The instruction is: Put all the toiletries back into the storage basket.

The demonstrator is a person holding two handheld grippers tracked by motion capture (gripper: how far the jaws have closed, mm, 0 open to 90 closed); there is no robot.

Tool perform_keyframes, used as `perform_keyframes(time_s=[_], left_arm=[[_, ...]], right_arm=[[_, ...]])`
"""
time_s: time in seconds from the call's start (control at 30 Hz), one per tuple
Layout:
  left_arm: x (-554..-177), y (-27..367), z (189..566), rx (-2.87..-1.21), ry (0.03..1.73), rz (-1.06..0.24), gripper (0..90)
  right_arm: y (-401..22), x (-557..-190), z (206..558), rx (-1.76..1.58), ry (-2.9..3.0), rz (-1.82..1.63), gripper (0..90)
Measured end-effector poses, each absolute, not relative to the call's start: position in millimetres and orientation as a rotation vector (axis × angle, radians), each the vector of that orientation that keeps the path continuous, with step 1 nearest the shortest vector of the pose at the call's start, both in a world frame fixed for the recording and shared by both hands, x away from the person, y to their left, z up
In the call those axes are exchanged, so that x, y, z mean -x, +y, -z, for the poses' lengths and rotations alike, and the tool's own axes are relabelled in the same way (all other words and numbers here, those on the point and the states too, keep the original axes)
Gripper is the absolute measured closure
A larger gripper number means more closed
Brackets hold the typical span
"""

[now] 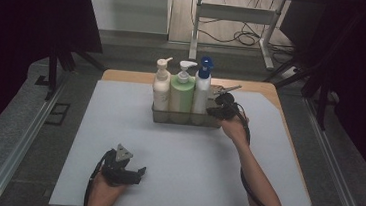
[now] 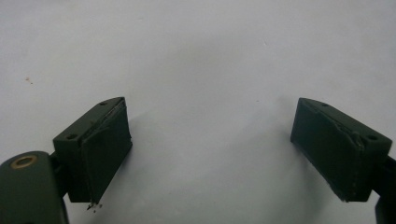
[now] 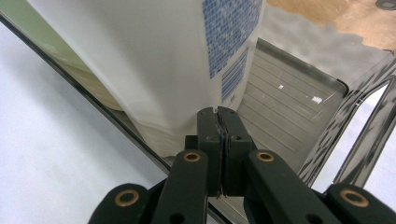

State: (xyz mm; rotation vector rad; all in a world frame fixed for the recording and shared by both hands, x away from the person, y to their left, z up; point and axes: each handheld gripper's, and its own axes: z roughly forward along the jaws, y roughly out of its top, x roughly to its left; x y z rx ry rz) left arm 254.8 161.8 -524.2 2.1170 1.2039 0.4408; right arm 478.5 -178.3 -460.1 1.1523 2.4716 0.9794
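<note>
Three pump bottles stand in a row in a clear tray (image 1: 187, 118): a cream one (image 1: 161, 88), a green one (image 1: 182, 94) and a white one with a blue pump (image 1: 201, 89). My right gripper (image 1: 215, 111) is at the tray's right end, beside the white bottle (image 3: 154, 60). In its own view the right gripper (image 3: 218, 112) is shut, tips over the tray's front rim (image 3: 93, 100). Whether the thin wall is pinched cannot be told. My left gripper (image 1: 137, 174) rests near the front left of the mat, open (image 2: 212, 105), with nothing between its pads.
A white mat (image 1: 118, 127) covers a wooden table (image 1: 267, 90). The tray's right part (image 3: 289, 93) holds no bottle. A small metal object (image 1: 228, 90) lies just behind the tray's right end. Desk legs and cables (image 1: 247, 38) are on the floor beyond.
</note>
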Motion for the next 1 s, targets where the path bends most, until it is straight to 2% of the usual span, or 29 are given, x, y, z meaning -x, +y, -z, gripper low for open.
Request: perform_keyframes(time_s=[0.4,0.63,0.73,1.0], left_arm=[[-255,162,524,-2.114,1.204,-0.441,11.7],[-255,162,524,-2.117,1.203,-0.442,11.7],[-255,162,524,-2.117,1.203,-0.442,11.7],[-255,162,524,-2.113,1.204,-0.442,11.7]], right_arm=[[-181,-477,456,-1.15,2.458,-0.991,84.3],[-185,-475,452,-1.149,2.438,-1.002,78.2],[-188,-474,450,-1.151,2.427,-1.004,75.1],[-194,-470,443,-1.156,2.379,-1.024,59.9]])
